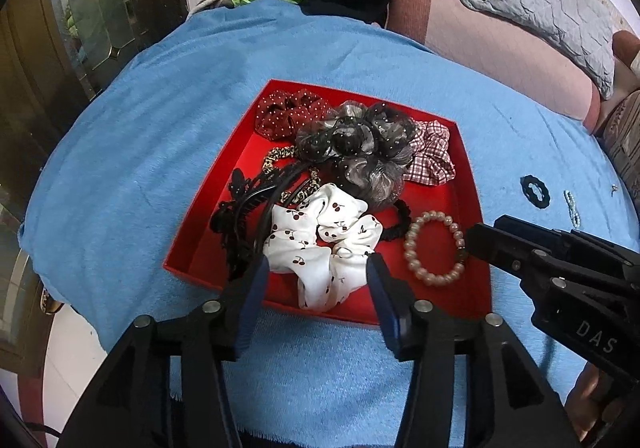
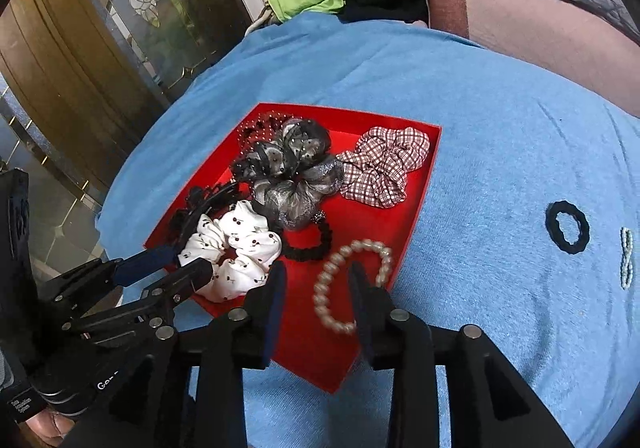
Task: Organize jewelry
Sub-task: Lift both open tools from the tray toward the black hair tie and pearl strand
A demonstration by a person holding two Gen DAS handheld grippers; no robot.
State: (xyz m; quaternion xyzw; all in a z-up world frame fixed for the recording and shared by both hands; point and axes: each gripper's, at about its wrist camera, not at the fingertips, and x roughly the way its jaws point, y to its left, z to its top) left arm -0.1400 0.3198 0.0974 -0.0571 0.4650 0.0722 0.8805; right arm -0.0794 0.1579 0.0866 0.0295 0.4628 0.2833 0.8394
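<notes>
A red tray (image 1: 470,203) (image 2: 316,352) sits on a blue cloth and holds several hair pieces. My left gripper (image 1: 316,266) (image 2: 186,266) is open at the tray's near edge. A white cherry-print scrunchie (image 1: 316,240) (image 2: 240,248) lies on the tray floor just past its fingertips, and the pads do not press it. My right gripper (image 2: 318,276) (image 1: 476,244) is open over the tray's right corner. A pearl bracelet (image 2: 322,290) (image 1: 409,248), slightly blurred, lies loose on the tray, with one side of its loop between the fingers.
The tray also holds a grey organza scrunchie (image 1: 360,143), a plaid scrunchie (image 2: 380,167), a red dotted scrunchie (image 1: 288,111), a black hair claw (image 1: 236,215) and a black hair tie (image 2: 312,248). Another black hair tie (image 2: 567,232) and a small pale beaded piece (image 2: 626,264) lie on the cloth to the right.
</notes>
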